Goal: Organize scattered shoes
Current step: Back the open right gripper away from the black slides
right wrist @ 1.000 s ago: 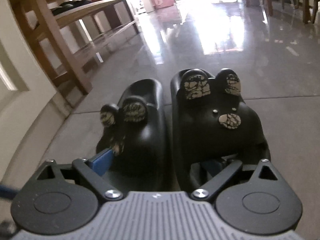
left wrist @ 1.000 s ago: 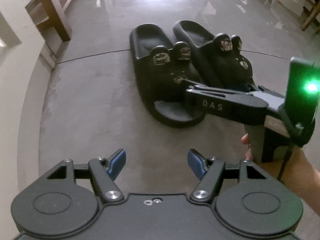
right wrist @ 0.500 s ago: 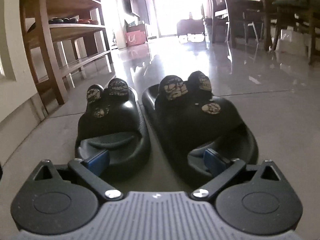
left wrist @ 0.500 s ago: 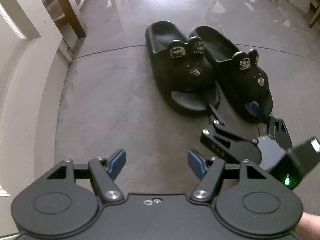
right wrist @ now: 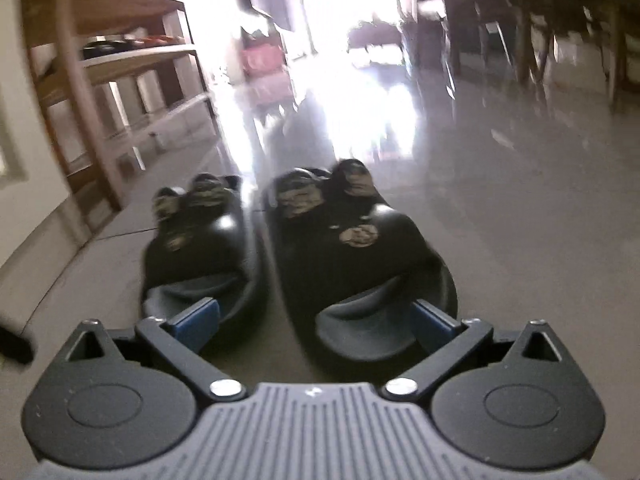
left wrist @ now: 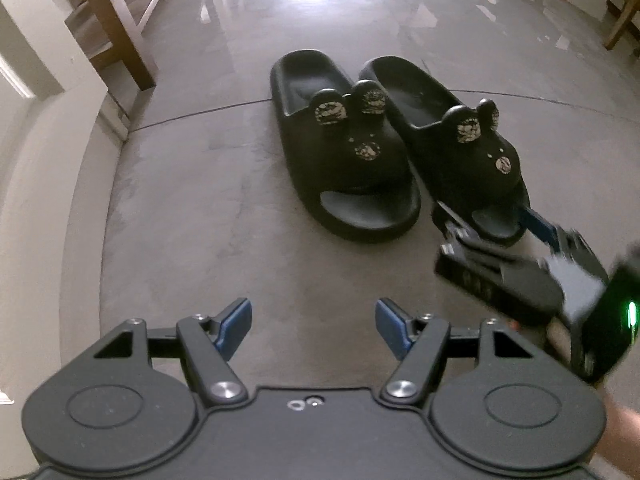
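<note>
Left of the left claw (left wrist: 314, 325) stand a pale wall and, further off, the brown wooden legs of a shoe rack (left wrist: 116, 28). This claw hangs over bare grey polished floor (left wrist: 192, 184), its blue pads spread with nothing between them.

Ahead of it and slightly right lies the pair of black moulded foam slides with mouse-ear charms, side by side and almost touching, toes toward the claws: the left slide (left wrist: 352, 160), then the right slide (left wrist: 460, 148).

Right of the left claw, the right claw (left wrist: 486, 216) sits low at the toe of the right slide, spread wide. In its own view its pads flank that toe loosely, not pressing on it, while the left slide lies just beyond its left pad.

The slides look light, thick-soled and springy, so they should give a little under a pinch and not be fragile; the smooth strap may be slippery. A good hold would likely be across the strap's edge or the sole's side wall at the toe.

Compared with a second ago, the right claw has drawn back from over the straps to the toe ends and dropped lower, and the slides now sit neatly paired with nothing holding them. The left claw has barely shifted.
</note>
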A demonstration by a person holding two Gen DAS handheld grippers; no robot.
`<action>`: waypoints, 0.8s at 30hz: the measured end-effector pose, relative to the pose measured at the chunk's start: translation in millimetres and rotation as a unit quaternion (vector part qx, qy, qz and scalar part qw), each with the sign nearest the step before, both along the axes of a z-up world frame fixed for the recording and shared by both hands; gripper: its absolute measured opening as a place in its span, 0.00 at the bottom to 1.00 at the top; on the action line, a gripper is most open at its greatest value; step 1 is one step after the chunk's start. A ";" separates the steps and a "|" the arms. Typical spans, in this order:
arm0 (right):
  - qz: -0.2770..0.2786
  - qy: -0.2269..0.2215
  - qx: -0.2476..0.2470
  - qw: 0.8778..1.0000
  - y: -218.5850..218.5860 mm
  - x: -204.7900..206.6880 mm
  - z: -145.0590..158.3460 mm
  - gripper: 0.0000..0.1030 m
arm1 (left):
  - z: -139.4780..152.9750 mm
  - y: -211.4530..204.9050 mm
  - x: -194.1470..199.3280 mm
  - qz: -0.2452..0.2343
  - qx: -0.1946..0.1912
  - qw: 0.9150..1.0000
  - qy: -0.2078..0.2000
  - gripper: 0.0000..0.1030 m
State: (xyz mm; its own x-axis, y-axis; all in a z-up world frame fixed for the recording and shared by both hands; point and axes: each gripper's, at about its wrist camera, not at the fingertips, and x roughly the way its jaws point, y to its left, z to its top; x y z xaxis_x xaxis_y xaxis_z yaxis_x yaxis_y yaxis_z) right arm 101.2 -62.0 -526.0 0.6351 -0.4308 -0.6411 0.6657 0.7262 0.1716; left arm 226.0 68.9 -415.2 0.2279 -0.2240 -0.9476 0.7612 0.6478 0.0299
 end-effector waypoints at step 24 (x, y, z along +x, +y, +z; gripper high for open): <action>0.075 0.014 -0.019 0.997 8.0 0.3 17.3 1.00 | -7.3 -3.8 4.5 0.007 -0.020 1.000 0.019 0.66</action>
State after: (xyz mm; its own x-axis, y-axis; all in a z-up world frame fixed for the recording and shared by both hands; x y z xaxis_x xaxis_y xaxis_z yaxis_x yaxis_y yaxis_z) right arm 101.5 -54.0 -508.7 0.6762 -0.3562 -0.6448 0.5534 0.8234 0.1255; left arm 230.6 65.0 -422.5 0.1952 -0.2585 -0.9461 0.7528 0.6578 -0.0244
